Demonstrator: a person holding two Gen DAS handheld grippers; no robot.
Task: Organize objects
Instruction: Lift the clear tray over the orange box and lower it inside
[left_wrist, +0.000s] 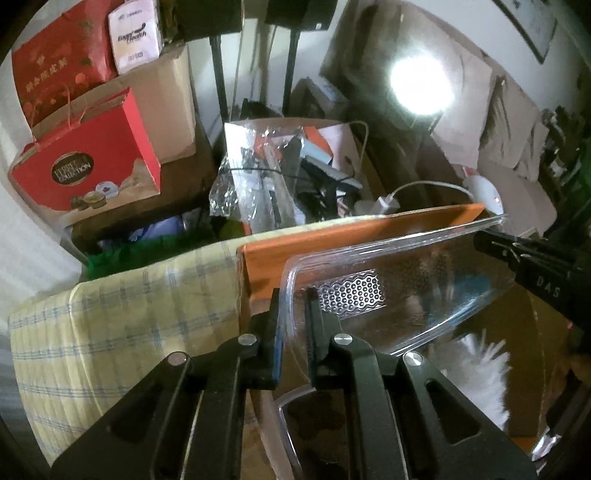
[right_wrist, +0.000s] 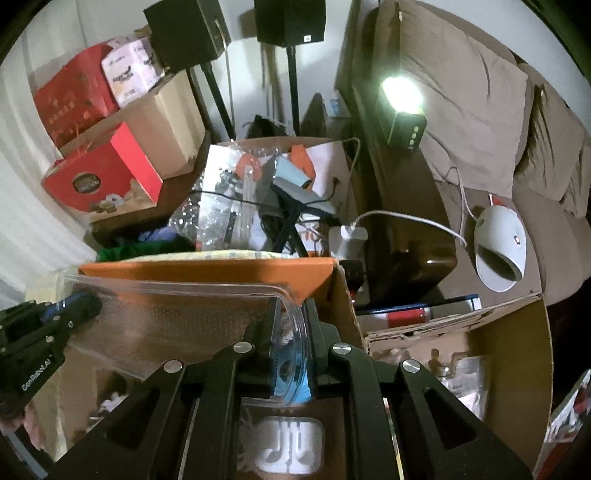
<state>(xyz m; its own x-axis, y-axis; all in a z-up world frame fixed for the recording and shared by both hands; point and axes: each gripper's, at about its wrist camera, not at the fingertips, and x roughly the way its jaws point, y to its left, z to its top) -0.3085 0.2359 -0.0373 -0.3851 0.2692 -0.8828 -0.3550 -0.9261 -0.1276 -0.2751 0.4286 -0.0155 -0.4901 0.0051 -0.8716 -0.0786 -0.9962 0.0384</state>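
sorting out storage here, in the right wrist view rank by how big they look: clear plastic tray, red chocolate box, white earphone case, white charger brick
1. clear plastic tray, though it is nearest the camera
2. red chocolate box
3. white earphone case, also close to the lens, so unsure
4. white charger brick

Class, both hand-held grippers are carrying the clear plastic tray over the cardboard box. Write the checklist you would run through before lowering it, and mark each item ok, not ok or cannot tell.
1. Left hand-held gripper clamped on the clear tray's rim: ok.
2. Right hand-held gripper clamped on the opposite rim: ok.
3. Tray held level: not ok, it tilts in both views.
4. Tray free of the orange box flap: cannot tell, they overlap in view.
5. Space below is free: not ok, a white earphone case lies beneath.
6. Tray is empty: cannot tell, clear plastic shows what lies behind.
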